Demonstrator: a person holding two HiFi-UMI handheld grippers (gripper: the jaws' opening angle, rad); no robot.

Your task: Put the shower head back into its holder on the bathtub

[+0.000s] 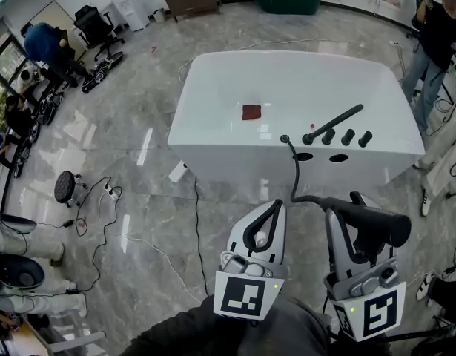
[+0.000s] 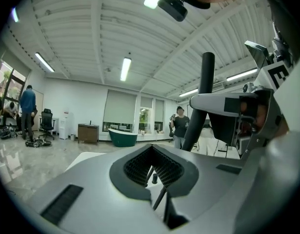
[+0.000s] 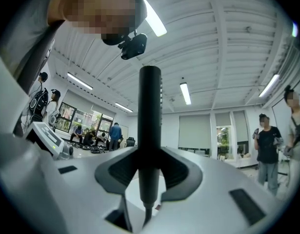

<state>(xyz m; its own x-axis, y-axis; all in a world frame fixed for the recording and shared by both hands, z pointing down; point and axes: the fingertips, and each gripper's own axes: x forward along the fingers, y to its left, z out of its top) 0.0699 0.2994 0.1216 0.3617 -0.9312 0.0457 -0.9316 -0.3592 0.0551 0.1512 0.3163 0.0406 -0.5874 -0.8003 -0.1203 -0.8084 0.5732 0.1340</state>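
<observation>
Right gripper (image 1: 346,212) is clamping its jaws on the handle of the black shower head (image 1: 376,223). The head's long axis is running 9-to-3 o'clock across the jaws in the head view and standing upright between them in the right gripper view (image 3: 150,130).

The hose (image 1: 295,173) is trailing up toward 11 o'clock to the bathtub (image 1: 213,124). The black fittings (image 1: 339,136) on its near rim are lying at 12 o'clock from the held head, well apart. I cannot single out the holder among them.

Left gripper (image 1: 274,205) is hanging beside it with its jaws together, holding nothing. The right is the nearer hand.
</observation>
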